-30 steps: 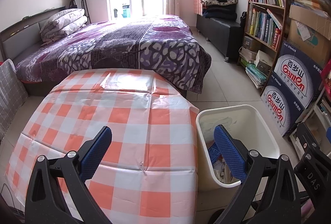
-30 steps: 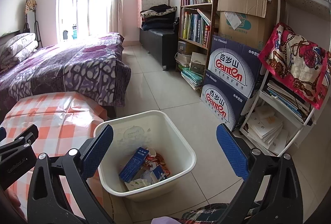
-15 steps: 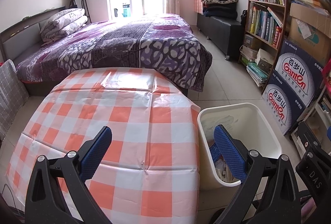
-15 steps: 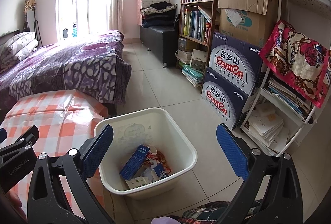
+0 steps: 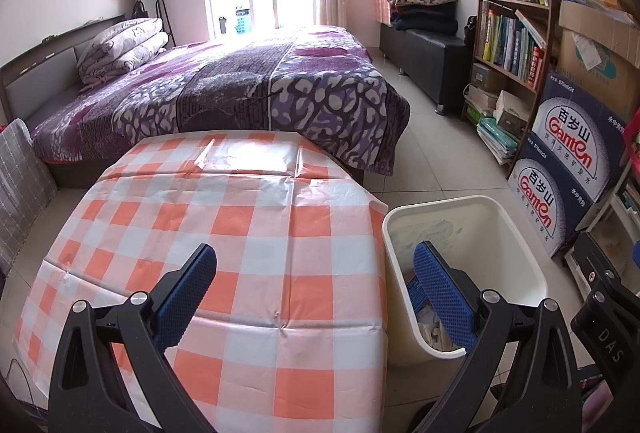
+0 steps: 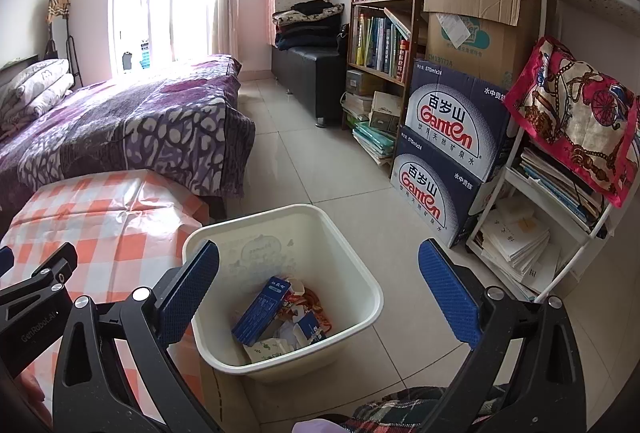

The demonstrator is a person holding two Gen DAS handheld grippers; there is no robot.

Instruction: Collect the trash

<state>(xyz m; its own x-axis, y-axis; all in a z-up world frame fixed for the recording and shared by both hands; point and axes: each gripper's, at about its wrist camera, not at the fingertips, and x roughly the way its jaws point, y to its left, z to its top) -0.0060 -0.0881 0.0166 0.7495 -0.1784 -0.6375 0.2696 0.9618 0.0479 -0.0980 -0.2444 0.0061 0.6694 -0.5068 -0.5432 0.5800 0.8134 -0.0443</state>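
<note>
A cream plastic bin (image 6: 360, 281) stands on the tiled floor right of the checked table (image 5: 224, 233). Inside it lie a blue carton (image 6: 262, 309) and crumpled wrappers and paper (image 6: 304, 317). In the left wrist view the same bin (image 5: 520, 233) sits at the table's right edge. My left gripper (image 5: 314, 273) hovers open over the table's near right part, nothing between its blue pads. My right gripper (image 6: 320, 273) hangs open above the bin, holding nothing. No loose trash shows on the tablecloth.
A bed with a purple quilt (image 5: 248, 85) lies beyond the table. Stacked water cartons (image 6: 448, 161), a bookshelf (image 6: 384, 33) and a white rack (image 6: 560, 217) line the right wall. Bare tiled floor (image 6: 332, 169) runs between bed and shelves. A plaid sleeve (image 6: 400, 409) shows at the bottom.
Both views have shifted slightly: the bin and table sit a little lower and nearer in frame. Both grippers stay open and hold nothing.
</note>
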